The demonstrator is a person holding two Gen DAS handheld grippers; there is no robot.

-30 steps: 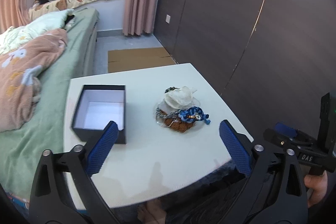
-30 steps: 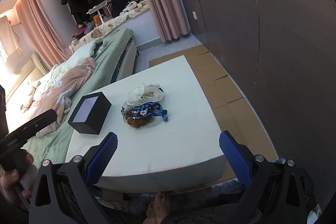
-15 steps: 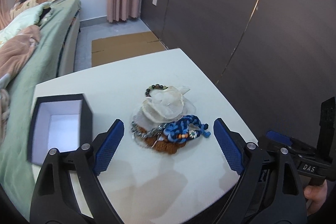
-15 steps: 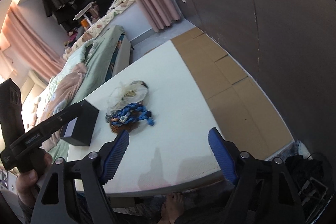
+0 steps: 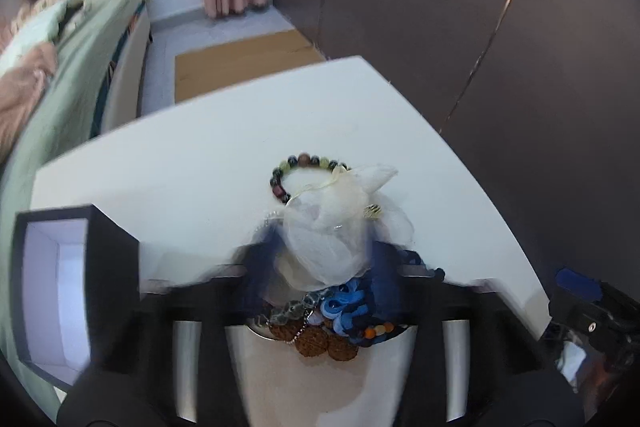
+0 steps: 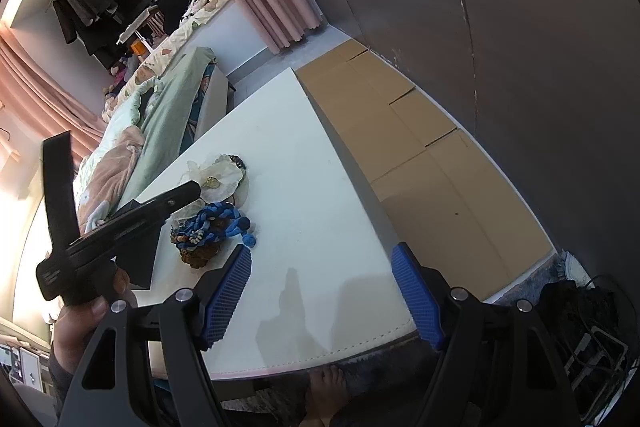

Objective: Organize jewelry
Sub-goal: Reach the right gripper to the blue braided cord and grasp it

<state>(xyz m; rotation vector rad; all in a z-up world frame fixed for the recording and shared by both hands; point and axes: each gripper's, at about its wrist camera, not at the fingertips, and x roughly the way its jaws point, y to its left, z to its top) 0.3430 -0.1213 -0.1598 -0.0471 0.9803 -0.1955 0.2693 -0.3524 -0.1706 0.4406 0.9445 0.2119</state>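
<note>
**Left wrist view:** The left tongs (image 5: 324, 267) are closing on a white gauze pouch (image 5: 332, 227). Their motion-blurred pads seem to meet its flanks. The pouch tops the jewelry heap:
- a blue braided cord (image 5: 344, 303) and brown seed beads (image 5: 320, 343) lie tangled just under and behind the tips;
- a beaded bracelet (image 5: 304, 163) lies just beyond the tips, its far arc bare on the white surface (image 5: 200, 167).

The likely trouble is the tangle. If gauze, cord or chain are snagged together, lifting the pouch could drag neighbours off the heap and scatter them. Thin gauze may also slip out of a light pinch.

Left of the tongs, and apart from them, stands an open black box (image 5: 112, 287). What shows of its white lining is empty.

**Right wrist view:** The right tongs (image 6: 320, 291) are easing closed, though the jaws are wide apart with nothing between them. They hang over bare surface near its front edge. The heap lies ahead of their left finger, which comes close to the blue cord's end, and a stray sweep could nudge that end. A hand (image 6: 88, 307) grips the left tool, which reaches over the heap and hides most of the box.
</note>
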